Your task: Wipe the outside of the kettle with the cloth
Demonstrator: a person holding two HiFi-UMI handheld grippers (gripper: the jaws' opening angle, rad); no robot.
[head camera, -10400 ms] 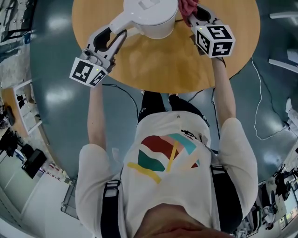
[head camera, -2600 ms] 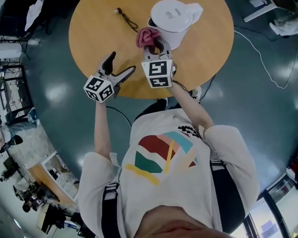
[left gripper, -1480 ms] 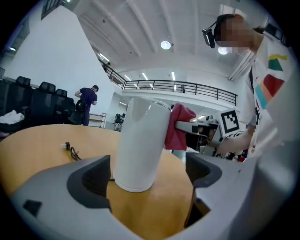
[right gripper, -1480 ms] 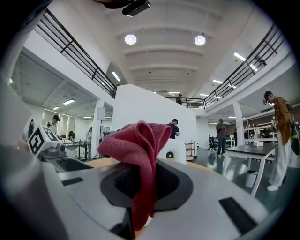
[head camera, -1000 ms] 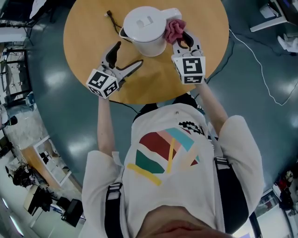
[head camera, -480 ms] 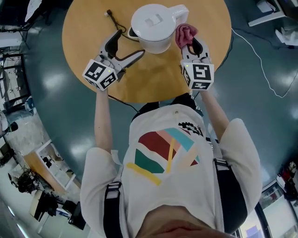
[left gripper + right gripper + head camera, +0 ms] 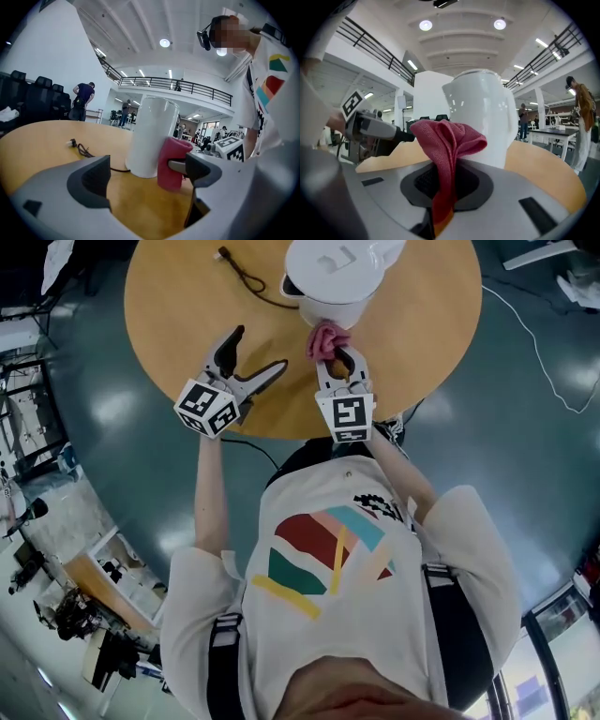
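A white kettle (image 7: 339, 270) stands on the round wooden table (image 7: 187, 296), far side from me. My right gripper (image 7: 333, 351) is shut on a red cloth (image 7: 323, 338) and presses it against the kettle's near side. In the right gripper view the cloth (image 7: 446, 140) bunches up out of the jaws, right in front of the kettle (image 7: 480, 122). My left gripper (image 7: 251, 354) is open and holds nothing, to the left of the kettle and apart from it. In the left gripper view the kettle (image 7: 151, 136) and cloth (image 7: 172, 161) stand ahead.
A black cord (image 7: 248, 279) runs over the table from the kettle's base toward the far left. The table's near edge lies just under both grippers. Dark floor with a white cable (image 7: 525, 343) surrounds the table.
The right gripper carried the cloth from the kettle's right side round to its near side. The left gripper stayed open beside the kettle, barely shifting.
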